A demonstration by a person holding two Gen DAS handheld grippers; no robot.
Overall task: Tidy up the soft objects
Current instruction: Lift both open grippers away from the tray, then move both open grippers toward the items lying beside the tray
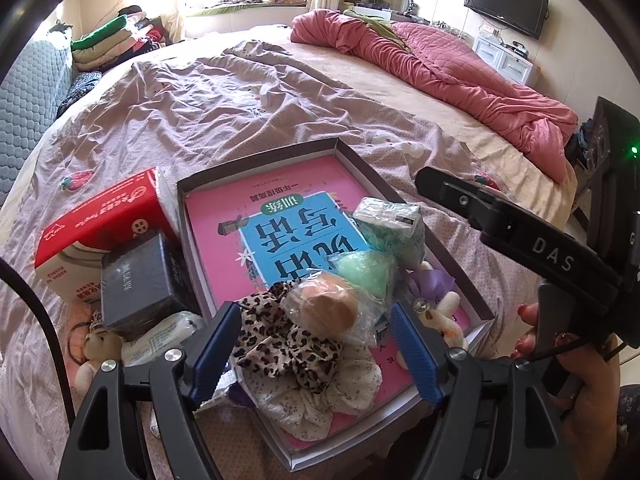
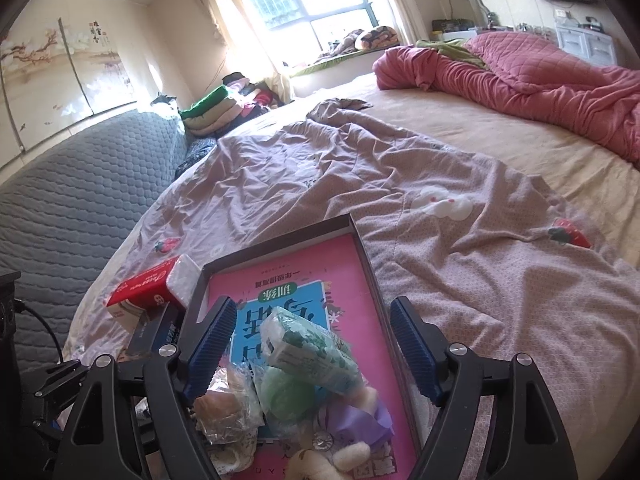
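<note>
under scrunchies (image 1: 286,346), book (image 1: 224,240) half hidden

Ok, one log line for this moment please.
left gripper: open, above leopard-print fabric scrunchie | right gripper: open, above green-white tissue pack | both items in shallow cardboard box

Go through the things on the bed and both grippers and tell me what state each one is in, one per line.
Left gripper: open, holding nothing.
Right gripper: open, holding nothing.
Tray: lidless, on the bed, a book flat inside.
Leopard scrunchie: loose in the tray, on a white floral scrunchie.
Bun: sealed in clear wrap.
Tissue pack: closed, in the tray.
Red box: closed, outside the tray.
</note>
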